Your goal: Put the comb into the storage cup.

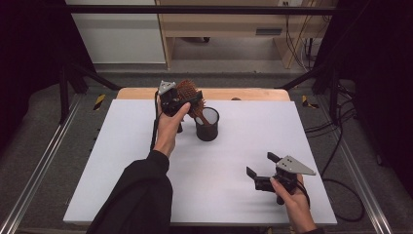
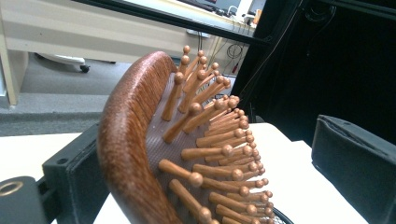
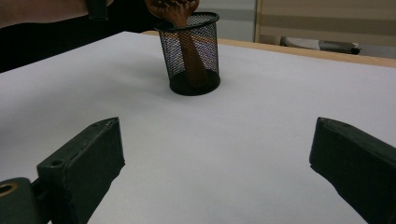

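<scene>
The hairbrush [image 2: 154, 154] is wooden, reddish brown, with a curved, grained back and a dark pad set with rows of ball-tipped wooden pins. It stands handle-down in a black mesh cup [image 1: 207, 124] near the far middle of the white tabletop [image 1: 122, 161]. The left tool [image 1: 181, 103] sits around the brush head, jaws spread, one pad clear of the pins. The right tool [image 1: 262, 165] hovers released, holding nothing, near the front right.
</scene>
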A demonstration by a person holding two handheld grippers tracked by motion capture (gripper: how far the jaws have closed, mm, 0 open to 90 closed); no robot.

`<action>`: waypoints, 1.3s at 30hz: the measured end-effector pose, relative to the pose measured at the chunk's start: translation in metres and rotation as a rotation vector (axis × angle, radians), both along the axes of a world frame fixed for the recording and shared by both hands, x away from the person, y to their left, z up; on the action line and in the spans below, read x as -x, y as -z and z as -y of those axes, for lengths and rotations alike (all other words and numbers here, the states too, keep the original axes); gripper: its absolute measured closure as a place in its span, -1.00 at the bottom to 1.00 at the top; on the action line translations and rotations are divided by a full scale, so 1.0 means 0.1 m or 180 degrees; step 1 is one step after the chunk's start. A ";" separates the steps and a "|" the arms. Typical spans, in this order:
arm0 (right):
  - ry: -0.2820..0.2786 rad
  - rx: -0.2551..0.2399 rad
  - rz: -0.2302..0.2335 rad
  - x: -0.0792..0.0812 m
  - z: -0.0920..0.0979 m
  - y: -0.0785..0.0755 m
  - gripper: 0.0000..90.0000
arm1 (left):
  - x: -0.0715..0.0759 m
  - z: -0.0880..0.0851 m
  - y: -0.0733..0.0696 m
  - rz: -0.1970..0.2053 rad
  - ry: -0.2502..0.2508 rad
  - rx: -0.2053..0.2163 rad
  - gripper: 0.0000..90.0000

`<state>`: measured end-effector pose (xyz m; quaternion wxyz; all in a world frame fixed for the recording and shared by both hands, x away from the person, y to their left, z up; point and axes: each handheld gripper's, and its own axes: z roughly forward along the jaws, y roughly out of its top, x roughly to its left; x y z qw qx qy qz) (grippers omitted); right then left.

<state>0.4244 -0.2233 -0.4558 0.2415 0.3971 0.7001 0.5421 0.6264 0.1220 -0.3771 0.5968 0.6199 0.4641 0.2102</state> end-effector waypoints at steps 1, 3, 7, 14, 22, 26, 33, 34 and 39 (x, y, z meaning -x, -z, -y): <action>0.0001 0.0001 0.0001 0.00 0.00 0.00 -0.92 | 0.01 0.00 0.00 0.0005 -0.0006 -0.0018 -0.91; 0.0001 0.0000 0.0001 0.00 0.00 0.00 -0.92 | 0.02 0.00 0.00 0.0019 -0.0028 -0.0038 -0.92; 0.0000 -0.0001 0.0000 0.00 0.00 0.00 -0.92 | 0.05 -0.02 0.00 0.0041 -0.0039 -0.0067 -0.91; -0.0006 0.0008 -0.0008 0.00 -0.01 0.00 -0.92 | 0.11 -0.06 0.03 0.0051 -0.0083 -0.0087 -0.91; -0.0009 0.0012 -0.0003 0.00 -0.01 0.00 -0.92 | 0.18 -0.07 0.03 0.0080 -0.0085 -0.0117 -0.91; -0.0005 0.0008 0.0000 0.00 -0.01 0.00 -0.92 | 0.21 -0.08 0.03 0.0085 -0.0085 -0.0114 -0.91; -0.0006 0.0021 0.0004 0.00 -0.01 0.00 -0.92 | 0.25 -0.08 0.03 0.0092 -0.0076 -0.0103 -0.90; -0.0005 0.0017 0.0005 0.00 -0.01 0.00 -0.92 | 0.25 -0.08 0.03 0.0092 -0.0074 -0.0102 -0.90; -0.0003 0.0017 0.0005 0.00 -0.01 0.00 -0.92 | 0.26 -0.09 0.02 0.0099 -0.0086 -0.0106 -0.90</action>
